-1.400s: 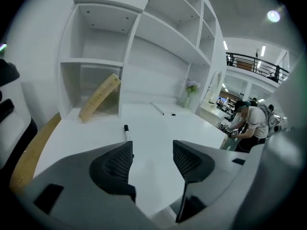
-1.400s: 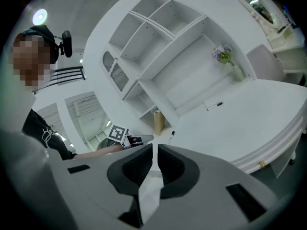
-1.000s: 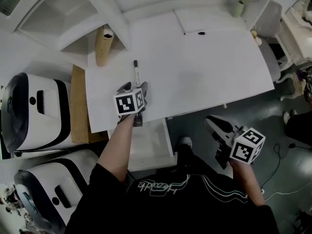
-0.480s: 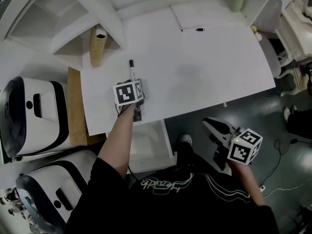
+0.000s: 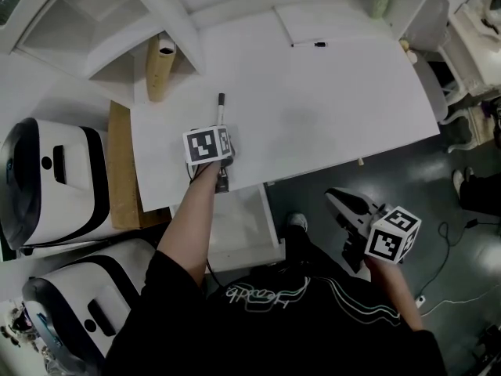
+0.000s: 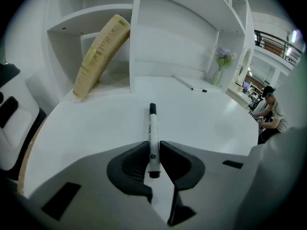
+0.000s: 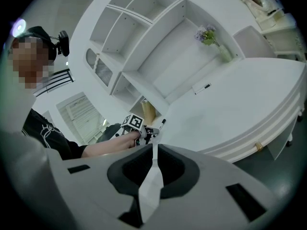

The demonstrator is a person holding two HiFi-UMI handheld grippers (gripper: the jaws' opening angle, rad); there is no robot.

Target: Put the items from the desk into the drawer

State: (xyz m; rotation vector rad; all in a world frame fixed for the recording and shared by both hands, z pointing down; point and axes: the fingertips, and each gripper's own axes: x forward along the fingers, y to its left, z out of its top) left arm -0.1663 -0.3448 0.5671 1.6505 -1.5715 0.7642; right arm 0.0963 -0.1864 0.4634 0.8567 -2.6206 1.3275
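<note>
A black-capped white marker point(image 6: 152, 128) sits between the jaws of my left gripper point(image 6: 153, 150), which is shut on its rear end; the capped tip points away toward the shelves. From the head view, the left gripper point(image 5: 220, 131) is over the left part of the white desk point(image 5: 329, 108), with the marker point(image 5: 221, 108) sticking out ahead of it. A second marker point(image 5: 311, 45) lies at the far side of the desk. The open white drawer point(image 5: 270, 218) is below the desk's front edge, under my left arm. My right gripper point(image 5: 338, 198) hangs off the desk to the right, shut and holding nothing.
A tan cardboard roll point(image 5: 161, 67) leans in a shelf nook at the desk's far left. A vase of flowers point(image 5: 380, 2) stands at the far right corner. Two white-and-black rounded units point(image 5: 47, 178) stand left of the desk. A person point(image 6: 268, 109) sits beyond the desk's right end.
My left gripper has edged a little farther over the desk, still around the marker. The right gripper has stayed in place beside the desk.
</note>
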